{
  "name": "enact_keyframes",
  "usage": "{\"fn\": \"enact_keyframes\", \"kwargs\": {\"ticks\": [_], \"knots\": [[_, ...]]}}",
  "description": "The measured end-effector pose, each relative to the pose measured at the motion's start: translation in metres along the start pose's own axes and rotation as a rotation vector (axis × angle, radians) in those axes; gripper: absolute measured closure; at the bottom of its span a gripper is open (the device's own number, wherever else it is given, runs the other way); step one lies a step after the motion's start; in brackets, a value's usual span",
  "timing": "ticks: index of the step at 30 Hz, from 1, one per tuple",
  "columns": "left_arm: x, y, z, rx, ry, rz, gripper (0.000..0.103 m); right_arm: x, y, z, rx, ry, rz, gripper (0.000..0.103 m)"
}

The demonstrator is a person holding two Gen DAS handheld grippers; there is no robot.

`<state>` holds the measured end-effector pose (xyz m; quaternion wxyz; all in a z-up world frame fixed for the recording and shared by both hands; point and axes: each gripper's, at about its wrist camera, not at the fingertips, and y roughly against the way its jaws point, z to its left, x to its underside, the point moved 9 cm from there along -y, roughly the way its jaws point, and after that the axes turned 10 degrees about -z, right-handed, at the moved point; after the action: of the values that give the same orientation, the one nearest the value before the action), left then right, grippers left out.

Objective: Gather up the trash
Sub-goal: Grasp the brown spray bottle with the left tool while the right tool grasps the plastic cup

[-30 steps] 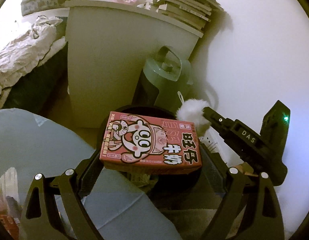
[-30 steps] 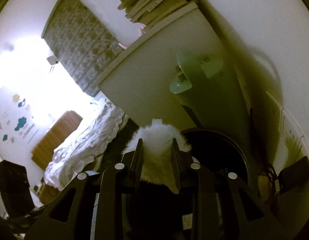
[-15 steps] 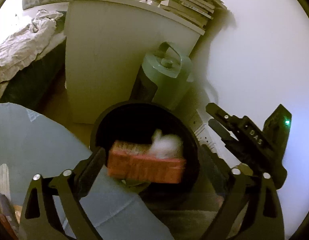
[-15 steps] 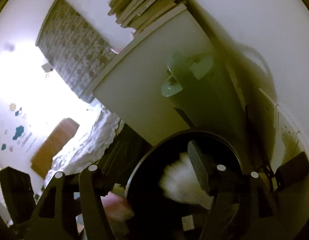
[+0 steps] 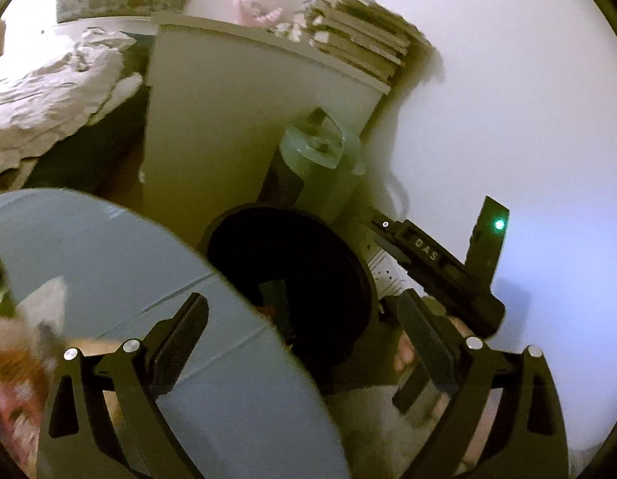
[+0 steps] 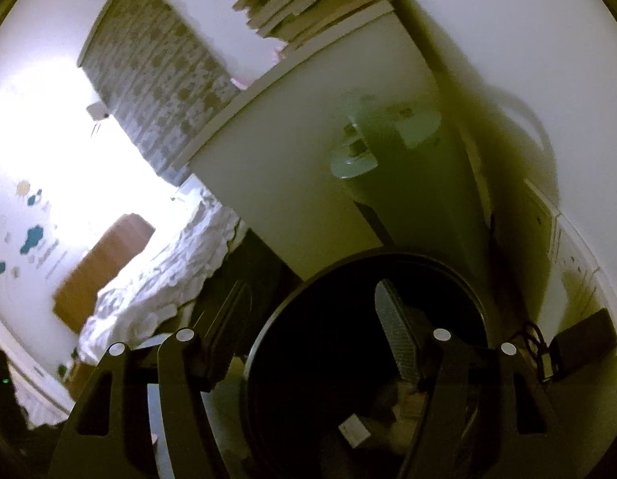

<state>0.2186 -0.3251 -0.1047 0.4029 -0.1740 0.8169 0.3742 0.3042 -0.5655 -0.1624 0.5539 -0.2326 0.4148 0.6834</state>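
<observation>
Beside the surface's curved edge, black trash bin stands open-mouthed; a second ago red carton and white fluff hung over it, now both gone, probably inside. Left tongs and right tongs spread, empty.

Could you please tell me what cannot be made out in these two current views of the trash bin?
- Bin contents: the black trash bin is dark inside in both wrist views; only a pale scrap shows.
- Blurred items at the left wrist view's lower-left edge: motion blur and the frame edge hide what they are.
- Left tongs and right tongs: both open and empty.
</observation>
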Motion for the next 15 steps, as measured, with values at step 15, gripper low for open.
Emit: {"fn": "enact_keyframes", "kwargs": {"ticks": [15], "knots": [[0.064, 0.150, 0.187, -0.355, 0.300, -0.048, 0.023, 0.071, 0.032, 0.142, -0.278, 0.339, 0.128, 0.033]]}}
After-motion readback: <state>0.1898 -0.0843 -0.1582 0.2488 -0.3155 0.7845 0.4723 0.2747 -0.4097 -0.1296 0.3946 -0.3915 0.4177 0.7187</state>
